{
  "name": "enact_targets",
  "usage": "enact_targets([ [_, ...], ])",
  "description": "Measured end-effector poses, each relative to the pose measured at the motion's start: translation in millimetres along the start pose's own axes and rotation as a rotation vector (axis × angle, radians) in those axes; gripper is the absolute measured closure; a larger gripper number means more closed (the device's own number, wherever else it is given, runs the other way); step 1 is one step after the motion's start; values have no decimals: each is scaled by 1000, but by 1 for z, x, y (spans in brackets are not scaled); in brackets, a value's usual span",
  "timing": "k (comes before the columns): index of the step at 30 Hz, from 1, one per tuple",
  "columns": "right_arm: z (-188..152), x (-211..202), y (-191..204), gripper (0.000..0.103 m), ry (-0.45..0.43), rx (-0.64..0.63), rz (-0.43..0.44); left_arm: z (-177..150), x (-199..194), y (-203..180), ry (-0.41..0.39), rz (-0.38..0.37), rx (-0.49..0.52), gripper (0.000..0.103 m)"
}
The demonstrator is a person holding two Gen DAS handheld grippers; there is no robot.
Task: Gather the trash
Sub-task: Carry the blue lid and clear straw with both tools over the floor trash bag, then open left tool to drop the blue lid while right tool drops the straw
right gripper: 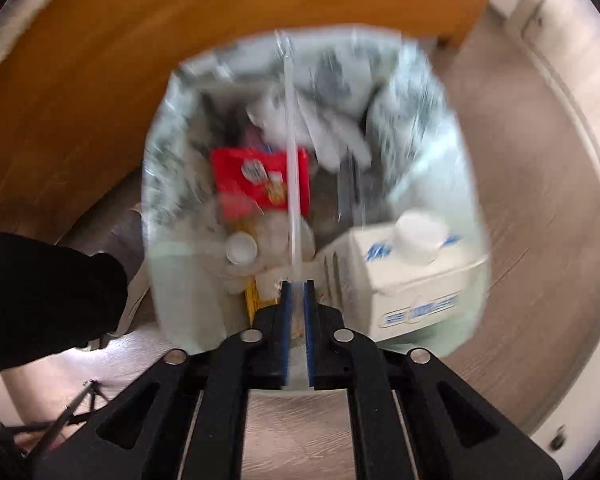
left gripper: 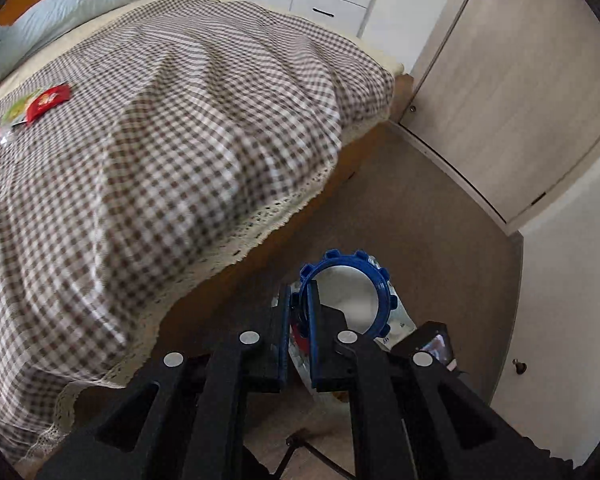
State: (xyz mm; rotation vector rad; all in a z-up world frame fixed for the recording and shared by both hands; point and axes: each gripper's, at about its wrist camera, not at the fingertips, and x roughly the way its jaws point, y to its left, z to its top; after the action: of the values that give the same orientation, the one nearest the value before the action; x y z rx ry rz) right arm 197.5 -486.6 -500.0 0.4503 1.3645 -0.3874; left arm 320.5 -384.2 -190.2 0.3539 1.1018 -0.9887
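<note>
Pointing straight down over the bin (right gripper: 180,272), the right tongs (right gripper: 298,286) are pinching a clear straw (right gripper: 291,140) between narrow jaws; the straw is sticking out ahead of the tips and reaching across the bin's mouth. Inside the clear-lined bin are lying a red packet (right gripper: 256,178), crumpled white paper (right gripper: 324,136), a small white cap (right gripper: 241,247) and, near the right rim, a white carton (right gripper: 404,280) with blue print and a white lid. The bin is standing on the floor (right gripper: 540,240) beside the orange wood of the bed frame (right gripper: 180,40). A dark sleeve (right gripper: 40,292) is showing at the left edge.

In the left view, the left tongs (left gripper: 300,300) are gripping the rim of a blue ring (left gripper: 384,288), jaws nearly together, over the floor by the bed's corner. More wrappers (left gripper: 46,102), red and green, are lying on the checked cover (left gripper: 180,120) near the bed's far left side, well apart from the tongs; a pale blue pillow (left gripper: 68,4) is resting at the head
</note>
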Motion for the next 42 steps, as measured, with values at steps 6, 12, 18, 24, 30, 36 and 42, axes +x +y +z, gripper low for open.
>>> enact_targets([
  [6, -8, -32, -28, 60, -116, 77, 85, 1, 55, -31, 125, -16, 44, 98],
  [12, -16, -93, -68, 59, -266, 147, 74, -11, 132, -53, 289, 18, 74, 98],
  [18, -27, -128, -110, 58, -341, 247, 61, -22, 178, -84, 406, -2, 123, 98],
  [24, -35, -128, -122, 58, -335, 272, 76, -13, 212, -102, 360, -13, 83, 51],
  [30, -41, -129, -124, 58, -338, 276, 90, -25, 218, -82, 402, 42, 7, 51],
  [36, -34, -127, -109, 58, -315, 227, 98, -22, 192, -73, 370, 36, -33, 51],
  [42, -28, -138, -90, 58, -336, 177, 109, -20, 170, -68, 328, 24, -36, 48],
])
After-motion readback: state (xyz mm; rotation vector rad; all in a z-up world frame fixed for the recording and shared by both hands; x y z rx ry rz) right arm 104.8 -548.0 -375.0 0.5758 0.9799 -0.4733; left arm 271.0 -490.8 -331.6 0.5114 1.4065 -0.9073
